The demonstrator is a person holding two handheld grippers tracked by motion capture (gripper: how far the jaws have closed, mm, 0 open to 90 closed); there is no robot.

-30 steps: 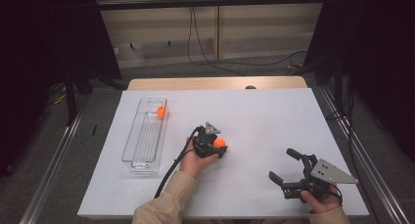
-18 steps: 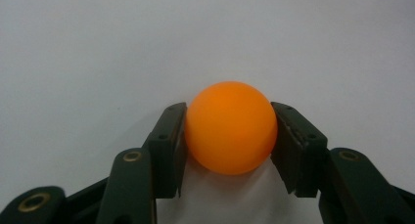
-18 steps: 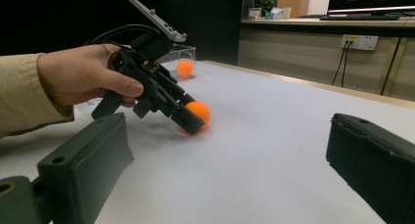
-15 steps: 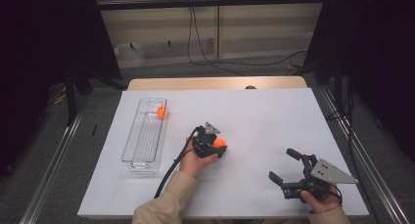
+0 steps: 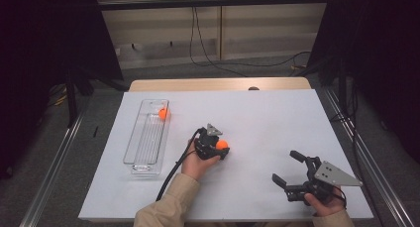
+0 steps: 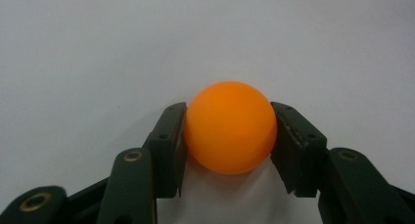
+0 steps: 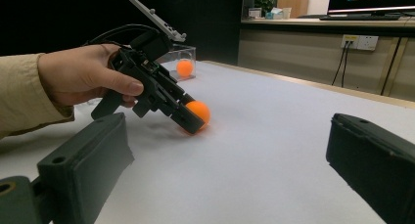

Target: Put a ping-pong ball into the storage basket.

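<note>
An orange ball (image 5: pixel 222 144) rests on the white table near its middle. My left gripper (image 5: pixel 221 150) is shut on it, and in the left gripper view both pads press the sides of the ball (image 6: pixel 229 128). The right gripper view shows the left gripper (image 7: pixel 192 117) tilted down onto the ball (image 7: pixel 200 110) at table level. My right gripper (image 5: pixel 285 166) stands open near the front right of the table, with nothing between its jaws and its tips pointing left. A second orange ball (image 5: pixel 163 113) lies at the far end of a clear tray (image 5: pixel 141 150).
The clear tray runs lengthwise along the left part of the table, also seen as the tray (image 7: pixel 192 52) with its ball (image 7: pixel 184 67) behind the left hand. A cable (image 5: pixel 173 175) trails from the left gripper toward the front edge.
</note>
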